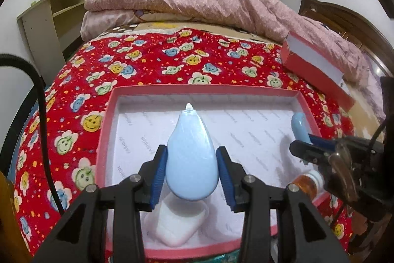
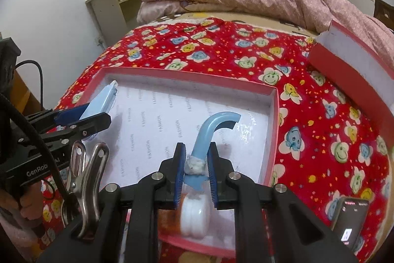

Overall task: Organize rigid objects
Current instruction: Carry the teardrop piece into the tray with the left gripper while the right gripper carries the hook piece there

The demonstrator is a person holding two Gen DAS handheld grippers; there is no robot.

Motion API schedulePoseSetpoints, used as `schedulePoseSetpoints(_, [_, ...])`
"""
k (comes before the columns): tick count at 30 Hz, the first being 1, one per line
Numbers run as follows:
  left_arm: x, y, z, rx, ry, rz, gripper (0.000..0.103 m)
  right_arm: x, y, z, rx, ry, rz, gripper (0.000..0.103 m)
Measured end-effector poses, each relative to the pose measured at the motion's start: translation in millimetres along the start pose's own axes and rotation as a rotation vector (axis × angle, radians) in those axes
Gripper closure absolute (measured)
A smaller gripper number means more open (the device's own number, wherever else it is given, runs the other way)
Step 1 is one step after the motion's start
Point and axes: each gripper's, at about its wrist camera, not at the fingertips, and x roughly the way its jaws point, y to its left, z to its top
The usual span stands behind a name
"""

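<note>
With the left gripper (image 1: 192, 164) clenched on the blue teardrop case (image 1: 190, 154) and the right gripper (image 2: 195, 169) on the blue hook (image 2: 211, 130) above the pink box (image 1: 108, 115), either smooth piece could slip and bounce out.

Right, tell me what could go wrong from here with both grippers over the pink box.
1. The left gripper pinches the smooth pale blue teardrop-shaped plastic object on its curved flanks; it may squirt out.
2. The right gripper clamps the light blue curved plastic hook near its taped base, so the long end could pivot.
3. A white-capped amber bottle lies in the shallow pink cardboard box right under the right gripper, so lowering could knock it.
</note>
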Motion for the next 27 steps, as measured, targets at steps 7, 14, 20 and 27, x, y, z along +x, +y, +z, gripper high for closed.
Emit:
schedulePoseSetpoints(7, [16,-1,6,0.005,0.012,0.018,0.061,14,-7,8,0.004,0.011,-0.008,0.084])
schedulePoseSetpoints(14, [30,1,7,-0.002,0.032,0.034,0.061,27,-9,11,0.007,0.023,-0.009,0.084])
schedulePoseSetpoints(20, [37,3,7,-0.001,0.035,0.048,0.061,34,-11,10,0.011,0.031,-0.012,0.084])
schedulePoseSetpoints(27, [39,2,9,0.007,0.031,0.057,0.061,37,-12,10,0.014,0.032,-0.009,0.084])
